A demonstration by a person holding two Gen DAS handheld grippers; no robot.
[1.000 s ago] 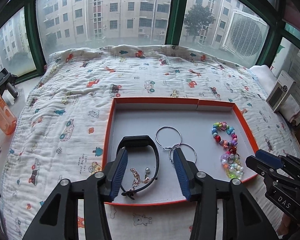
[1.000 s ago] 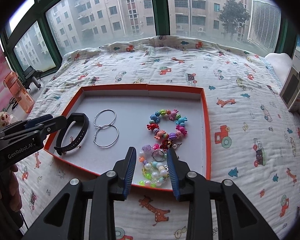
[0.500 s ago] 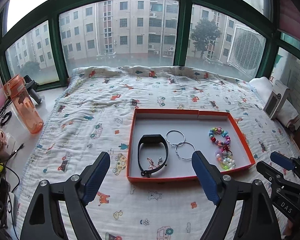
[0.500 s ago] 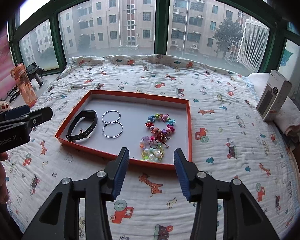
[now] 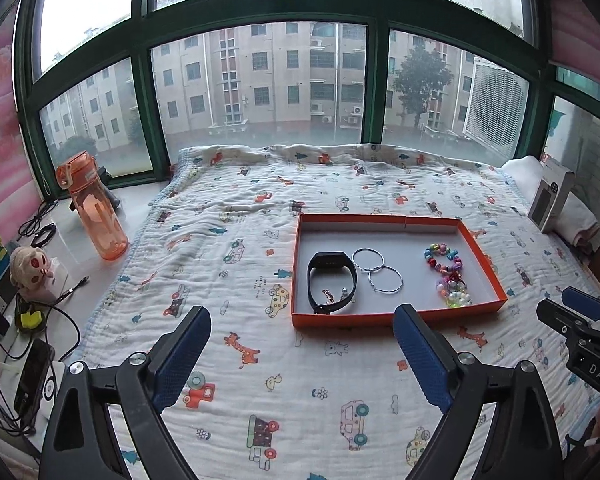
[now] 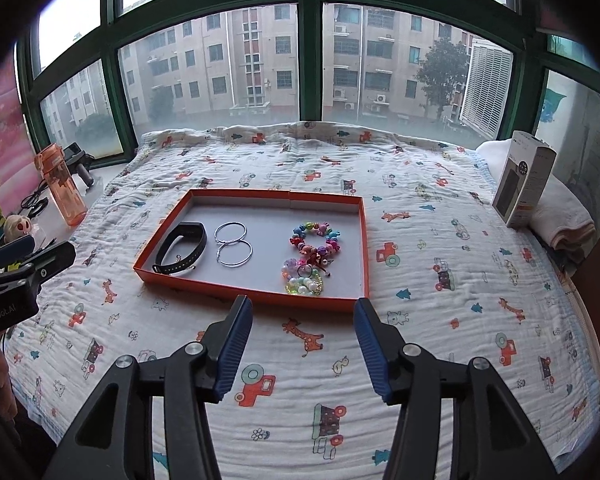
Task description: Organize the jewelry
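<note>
A shallow orange cardboard tray with a grey floor [image 5: 396,222] is seen lying flat on a bed spread with a white quilt printed with cartoon cars and animals [image 5: 240,240], below a green-framed window.

Inside the tray, four groups of jewelry are laid out:
- At the left, a black strap-like wristband [image 5: 331,280] is curled into a loop, with a small rose-gold chain piece [image 5: 329,295] lying inside its near end.
- Just right of it, two thin silver hoop rings [image 5: 378,270] are set touching, one farther, one nearer.
- Toward the right side, a multicoloured bead bracelet [image 5: 444,257] is placed, and just near of it a pale green and clear bead bracelet [image 5: 454,295]; the two appear to touch.

The left tool [image 5: 302,344] is held above the quilt, near of the tray; its jaws are opening, spread wide, and nothing is between them. The right tool [image 6: 302,328] is likewise held over the quilt at the tray's near edge; its jaws are opening, about half spread, nothing gripped.

On a ledge at the left, a translucent orange water bottle [image 5: 94,210] is stood upright, with a small plush skull toy [image 5: 30,266] nearer. At the far right, a grey and white carton [image 6: 526,178] is propped on folded towels [image 6: 560,216].
</note>
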